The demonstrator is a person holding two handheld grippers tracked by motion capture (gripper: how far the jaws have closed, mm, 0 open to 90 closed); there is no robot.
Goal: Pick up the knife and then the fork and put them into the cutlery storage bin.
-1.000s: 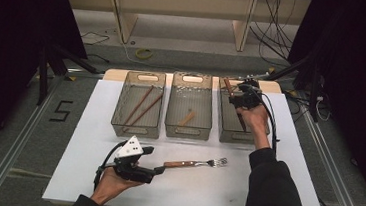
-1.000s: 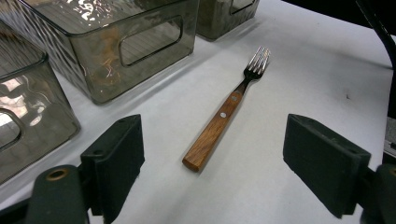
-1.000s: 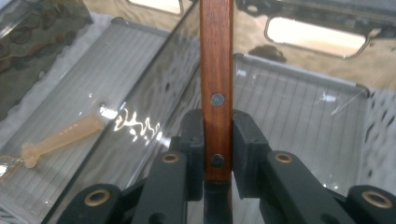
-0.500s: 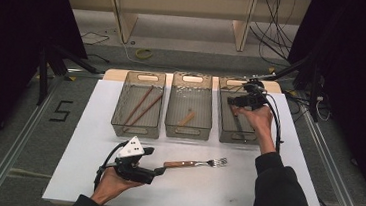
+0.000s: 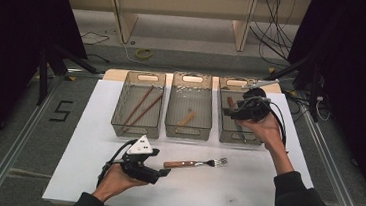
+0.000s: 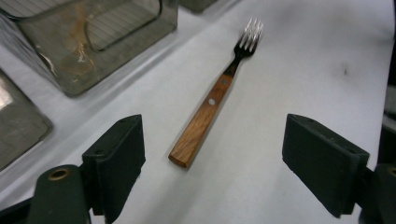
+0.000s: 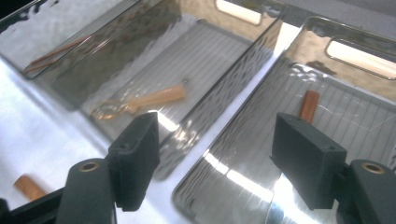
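- The fork [image 5: 196, 162] lies flat on the white tabletop [image 5: 263, 190], wooden handle toward the left gripper [image 5: 157, 173], metal tines pointing toward the person's right; in the left gripper view the fork [image 6: 210, 105] stretches away from the jaws, its handle end lying between and just ahead of them, touching neither
- The left gripper [image 6: 212, 161] sits low over the tabletop in the person's left hand [image 5: 114, 182], jaws spread wide with nothing pinched; a grey three-cornered plate rides on top and a cable loops behind it
- The right gripper [image 5: 228, 112] is held in the person's right hand [image 5: 264, 127] above the right bin [image 5: 238, 137]; its jaws have just been opening and stand spread, with nothing between them; in the right gripper view the right gripper [image 7: 215, 154] looks down on the bins' edges
- Three clear bins stand in a row at the far side of the tabletop, just beyond the fork; the left bin [image 5: 119, 122] holds two long brown sticks [image 5: 140, 107] lying slantwise; the middle bin [image 5: 187, 132] holds one wooden-handled piece [image 5: 186, 118], seen in the right gripper view [image 7: 149, 100] with a glinting end I cannot identify
- In the right bin a wooden-handled utensil [image 7: 309, 106] rests on the ribbed floor; its working end is hidden behind the jaw
- A dark floor with a taped figure 5 [image 5: 61, 111] lies to the left of the tabletop; cables [image 5: 272, 35] trail beyond the far edge
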